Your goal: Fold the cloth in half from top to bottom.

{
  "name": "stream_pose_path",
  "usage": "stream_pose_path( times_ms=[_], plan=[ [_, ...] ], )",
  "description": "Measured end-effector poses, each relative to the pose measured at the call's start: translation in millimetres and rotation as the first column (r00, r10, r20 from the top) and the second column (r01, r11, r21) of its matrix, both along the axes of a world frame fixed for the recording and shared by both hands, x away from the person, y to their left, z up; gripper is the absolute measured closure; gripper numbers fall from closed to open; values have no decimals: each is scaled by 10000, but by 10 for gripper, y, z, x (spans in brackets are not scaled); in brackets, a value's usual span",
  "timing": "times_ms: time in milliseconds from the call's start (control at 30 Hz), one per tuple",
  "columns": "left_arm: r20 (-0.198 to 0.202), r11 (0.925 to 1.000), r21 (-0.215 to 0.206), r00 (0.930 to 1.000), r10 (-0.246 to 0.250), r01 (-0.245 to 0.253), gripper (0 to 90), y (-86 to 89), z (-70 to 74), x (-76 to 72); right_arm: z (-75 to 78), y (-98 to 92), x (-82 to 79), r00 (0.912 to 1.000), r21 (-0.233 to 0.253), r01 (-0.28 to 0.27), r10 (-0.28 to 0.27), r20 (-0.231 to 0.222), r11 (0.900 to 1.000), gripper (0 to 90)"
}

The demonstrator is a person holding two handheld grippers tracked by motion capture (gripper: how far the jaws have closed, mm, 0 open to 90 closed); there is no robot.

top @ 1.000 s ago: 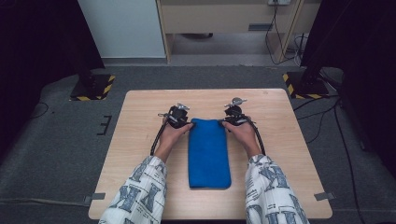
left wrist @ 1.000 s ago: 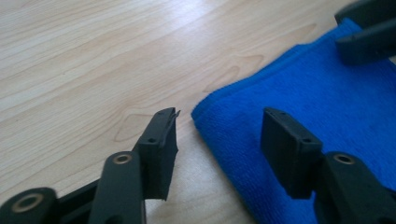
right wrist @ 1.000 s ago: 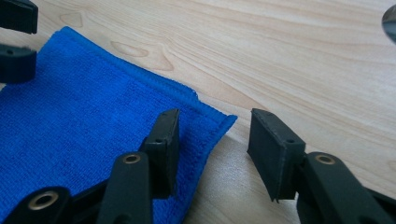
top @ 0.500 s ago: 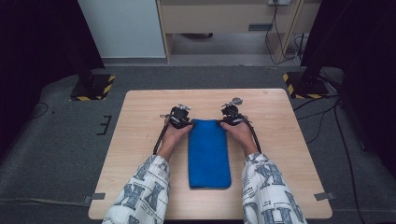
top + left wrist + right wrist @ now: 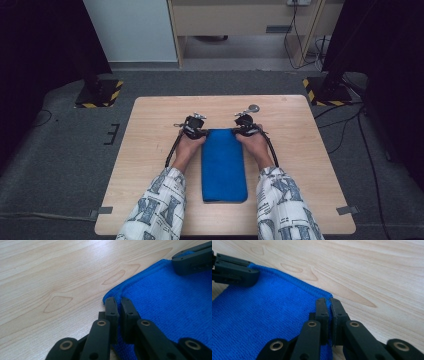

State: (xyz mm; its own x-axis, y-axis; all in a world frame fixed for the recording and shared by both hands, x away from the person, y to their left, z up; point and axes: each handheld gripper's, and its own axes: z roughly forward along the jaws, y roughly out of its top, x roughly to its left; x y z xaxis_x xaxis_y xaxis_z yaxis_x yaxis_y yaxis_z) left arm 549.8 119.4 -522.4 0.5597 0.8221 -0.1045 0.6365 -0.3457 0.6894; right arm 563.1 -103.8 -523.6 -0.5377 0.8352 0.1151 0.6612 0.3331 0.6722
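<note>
Left gripper (image 5: 195, 131) and right gripper (image 5: 243, 129) pinch the cloth's (image 5: 223, 165) far corners, jaws nearly closed; bare tabletop (image 5: 300, 150) surrounds it.

- We see the table (image 5: 50, 272) as pale wood with a smooth, satin finish and clear, darker grain rings.
- We read the blue towel (image 5: 262, 315) as soft cloth, matt, with a fine looped pile and a stitched, corded hem.
- We find the left hand-held gripper (image 5: 119, 305) to be matt black plastic, slightly grainy, with brass-coloured metal pivots.
- The right hand-held gripper (image 5: 327, 305) looks the same: matt black plastic, brassy rivets.
- Our sleeves (image 5: 155, 210) are printed woven cloth.
</note>
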Motion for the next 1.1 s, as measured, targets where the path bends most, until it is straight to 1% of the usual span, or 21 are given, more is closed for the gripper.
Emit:
stream_pose_path(
  times_ms=[67, 133, 200, 233, 333, 400, 533, 667, 767, 867, 967, 1100],
  plan=[
    [293, 9999, -165, 9996, -41, 46, 859, -15, 64, -25, 16, -19, -27, 9998, 46, -11, 10, 176, 10000, 869],
    [490, 9995, -314, 9988, -55, 70, 860, -35, 122, -49, 49, -55, -62, 9994, 200, 16, -23, 336, 9998, 869],
    [599, 9989, -462, 9982, -95, 123, 859, -51, 167, -69, 97, -92, -96, 9990, 366, 18, -35, 452, 9993, 869],
    [670, 9987, -498, 9977, -112, 146, 859, -59, 192, -82, 120, -103, -111, 9988, 454, 55, -78, 493, 9990, 869],
    [810, 9979, -623, 9966, -152, 202, 859, -86, 258, -119, 226, -152, -171, 9973, 497, -101, 65, 736, 9987, 869],
    [891, 9977, -637, 9958, -188, 245, 859, -100, 304, -145, 292, -190, -209, 9960, 681, -87, 26, 890, 9976, 869],
    [1253, 9966, -773, 9919, -193, 291, 858, -97, 433, -197, 392, -236, -262, 9938, 974, -103, -6, 1114, 9952, 869],
    [1397, 9953, -909, 9900, -189, 319, 857, -55, 512, -213, 474, -247, -295, 9911, 1291, -150, -24, 1332, 9915, 869],
    [1410, 9940, -1027, 9897, -228, 375, 857, -36, 535, -222, 513, -244, -317, 9893, 1297, -277, 87, 1454, 9912, 868],
    [1533, 9918, -1132, 9873, -423, 601, 854, -42, 575, -250, 539, -254, -336, 9874, 1334, -345, 132, 1577, 9905, 868],
    [1666, 9930, -888, 9840, -627, 783, 853, -51, 612, -285, 559, -274, -367, 9856, 1471, -413, 161, 1685, 9883, 868],
    [1824, 9920, -897, 9806, -718, 894, 851, -54, 677, -337, 563, -298, -427, 9845, 1503, -532, 267, 1731, 9872, 867]
  ],
)
